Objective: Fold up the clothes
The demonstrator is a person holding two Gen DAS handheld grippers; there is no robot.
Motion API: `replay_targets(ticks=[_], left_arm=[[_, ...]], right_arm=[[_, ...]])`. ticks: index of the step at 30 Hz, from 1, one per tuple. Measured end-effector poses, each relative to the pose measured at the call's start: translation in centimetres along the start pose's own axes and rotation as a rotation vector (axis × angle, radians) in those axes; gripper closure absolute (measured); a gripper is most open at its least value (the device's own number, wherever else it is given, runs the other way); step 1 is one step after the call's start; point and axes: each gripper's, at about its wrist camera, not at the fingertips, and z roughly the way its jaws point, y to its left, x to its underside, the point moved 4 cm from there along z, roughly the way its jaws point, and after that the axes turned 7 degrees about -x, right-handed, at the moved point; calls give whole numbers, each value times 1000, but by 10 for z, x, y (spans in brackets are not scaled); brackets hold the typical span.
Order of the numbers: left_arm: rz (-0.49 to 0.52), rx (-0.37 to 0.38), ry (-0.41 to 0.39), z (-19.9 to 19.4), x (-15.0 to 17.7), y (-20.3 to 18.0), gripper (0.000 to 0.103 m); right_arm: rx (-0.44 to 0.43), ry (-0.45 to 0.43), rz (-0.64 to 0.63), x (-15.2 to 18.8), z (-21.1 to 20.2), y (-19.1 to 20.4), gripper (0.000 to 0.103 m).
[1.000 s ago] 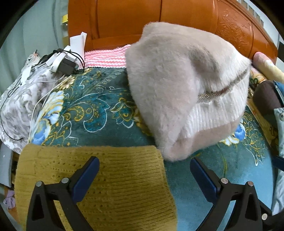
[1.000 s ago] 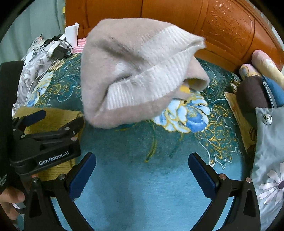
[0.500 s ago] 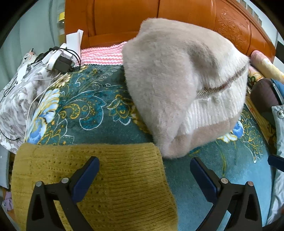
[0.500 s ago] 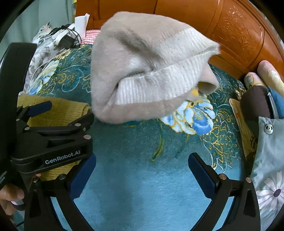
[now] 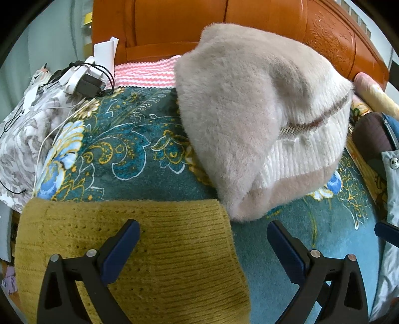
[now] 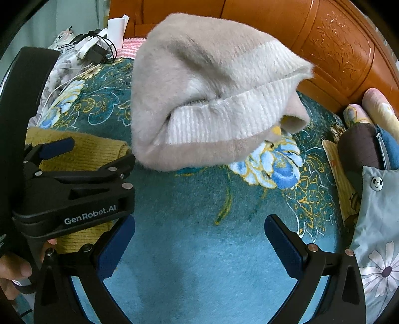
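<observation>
Teal floral blanket [image 5: 139, 159] over the bed, filling most of both views; carved orange-brown headboard [image 5: 261, 20] behind it.

Beige fuzzy sweater [image 5: 239, 119] bunched in a loose, half-folded mound at centre of blanket, white ribbed band [image 6: 232, 117] across its near side, near edge resting on the blanket. Not in contact with either tool.

Mustard knit garment [image 5: 139, 254] flat and folded at the near left, right corner just beside the sweater's lower edge; touching or apart, cannot tell.

Grey floral bedding [image 5: 22, 139] at far left, with chargers and cables [image 5: 84, 79] piled on top. Pink-and-white striped cloth [image 5: 147, 73] against the headboard. Grey fabric with a panda button [image 6: 376, 184] at right edge.

Left gripper [image 5: 203, 236]: jaws spread wide, nothing between them, left finger over the mustard knit, right finger over bare blanket. Also visible in the right wrist view, at left, with a hand [image 6: 12, 271] on its handle.

Right gripper [image 6: 199, 234]: jaws spread wide, empty, over bare blanket in front of the sweater.
</observation>
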Motion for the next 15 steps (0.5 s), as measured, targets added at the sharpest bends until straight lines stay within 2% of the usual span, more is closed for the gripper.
replay_targets(ticks=[15], left_arm=[[29,-14,-16,-4,-6,-6,0]], right_arm=[[-22,5,34,3,0,-3,0]])
